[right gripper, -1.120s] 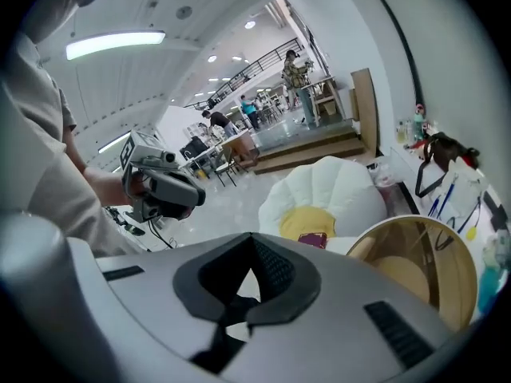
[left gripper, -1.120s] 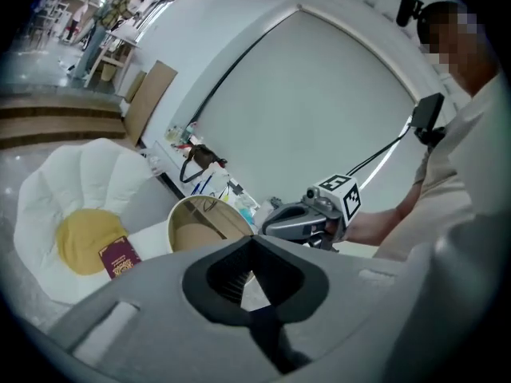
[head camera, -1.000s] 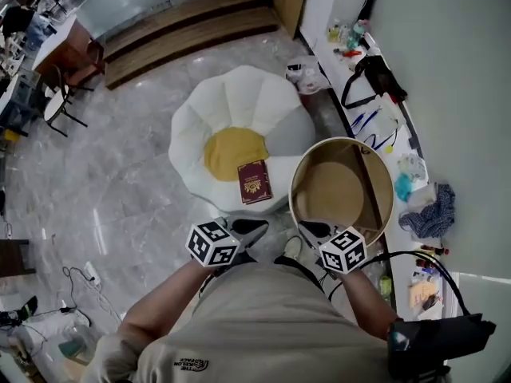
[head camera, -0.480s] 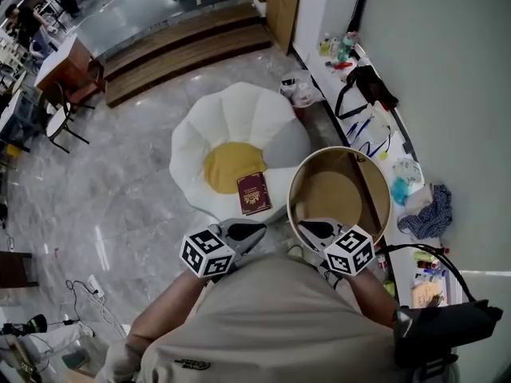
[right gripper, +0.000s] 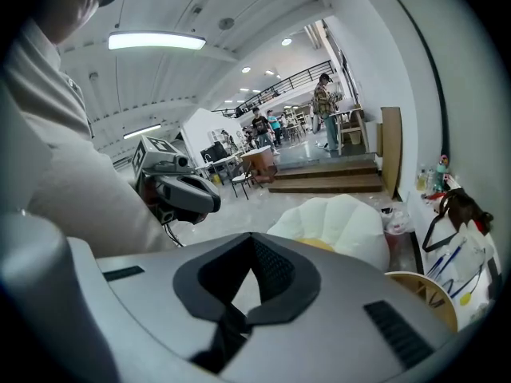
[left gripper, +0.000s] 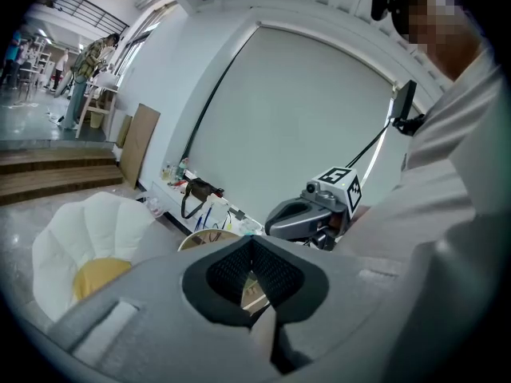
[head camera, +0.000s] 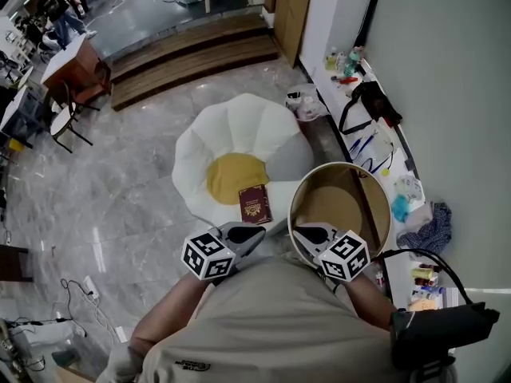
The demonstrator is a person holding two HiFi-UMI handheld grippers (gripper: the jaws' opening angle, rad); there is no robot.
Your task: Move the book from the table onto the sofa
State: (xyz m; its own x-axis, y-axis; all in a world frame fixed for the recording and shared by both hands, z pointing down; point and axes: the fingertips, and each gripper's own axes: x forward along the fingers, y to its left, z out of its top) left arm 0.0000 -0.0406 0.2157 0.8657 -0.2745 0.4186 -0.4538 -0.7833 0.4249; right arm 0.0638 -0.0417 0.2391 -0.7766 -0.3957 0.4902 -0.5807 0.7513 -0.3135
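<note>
2 empty tools: left gripper and right gripper, jaws pressed together. Maroon book, its gold print too small to read, lies flat on the sofa.

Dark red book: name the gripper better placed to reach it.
Probably the left gripper: it shows closer to the dark red book on the white flower-shaped sofa; the right gripper is by the round wooden table.

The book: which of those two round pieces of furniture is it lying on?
The white, petal-shaped sofa with the yellow centre: the dark red book lies on its near side. The other is the wooden-rimmed round table beside it.
</note>
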